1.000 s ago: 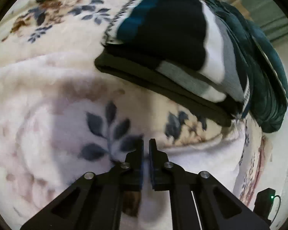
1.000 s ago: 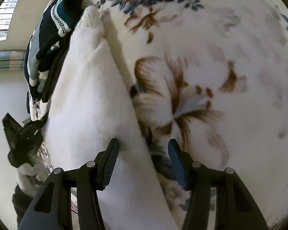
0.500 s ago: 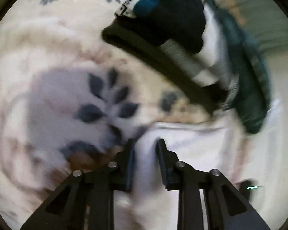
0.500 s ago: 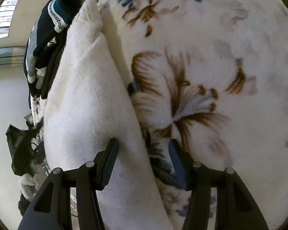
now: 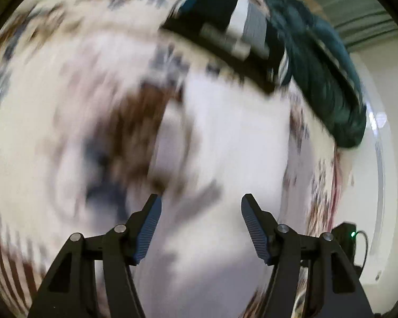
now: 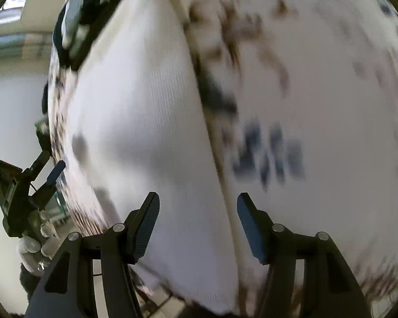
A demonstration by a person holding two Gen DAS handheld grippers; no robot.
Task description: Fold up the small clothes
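Beneath both my claws, white ribbed knit garment runs lengthwise near-to-far; right gripper and left gripper gape wide, holding nothing.

Floral blanket blurred, perhaps by motion; stacked clothes smeared.

A white garment of fine ribbed knit cloth, matt and soft-looking, lies on a plush, fleecy blanket printed with brown and blue flowers. At the far end sits a stack of folded clothes in dark, striped knit fabric, with a dark green quilted, slightly ridged cloth item to its right. The right gripper is matt black plastic with small shiny metal screws; its fingers carry dark blue ribbed pads. The left gripper shows the same matt plastic and grooved pads.
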